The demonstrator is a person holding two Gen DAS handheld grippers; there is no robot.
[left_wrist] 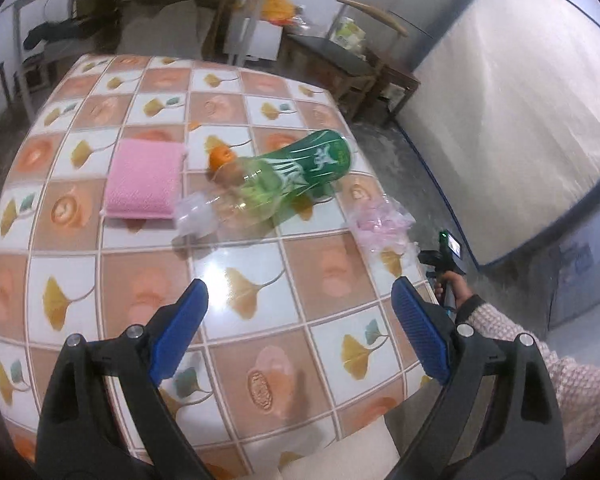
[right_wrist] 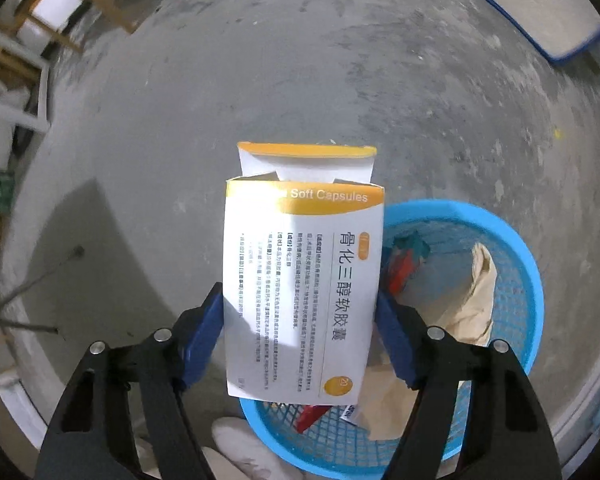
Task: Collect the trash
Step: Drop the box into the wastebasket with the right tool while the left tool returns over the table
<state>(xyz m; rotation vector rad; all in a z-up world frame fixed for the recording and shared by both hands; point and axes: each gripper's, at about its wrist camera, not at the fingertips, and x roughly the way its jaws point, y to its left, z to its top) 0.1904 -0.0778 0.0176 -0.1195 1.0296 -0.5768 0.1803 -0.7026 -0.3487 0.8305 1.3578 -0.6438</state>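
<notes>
My right gripper is shut on a white and yellow capsule box with its top flap open, held above a blue mesh basket on the floor. The basket holds a beige paper bag and red and teal wrappers. My left gripper is open and empty above the tiled table. On the table lie a green plastic bottle with a clear neck, an orange piece beside it, and a crumpled clear pink wrapper near the right edge.
A folded pink cloth lies left of the bottle. A wooden chair and a white mattress stand beyond the table. My right hand and its gripper's back show past the table's right edge. The floor is grey concrete.
</notes>
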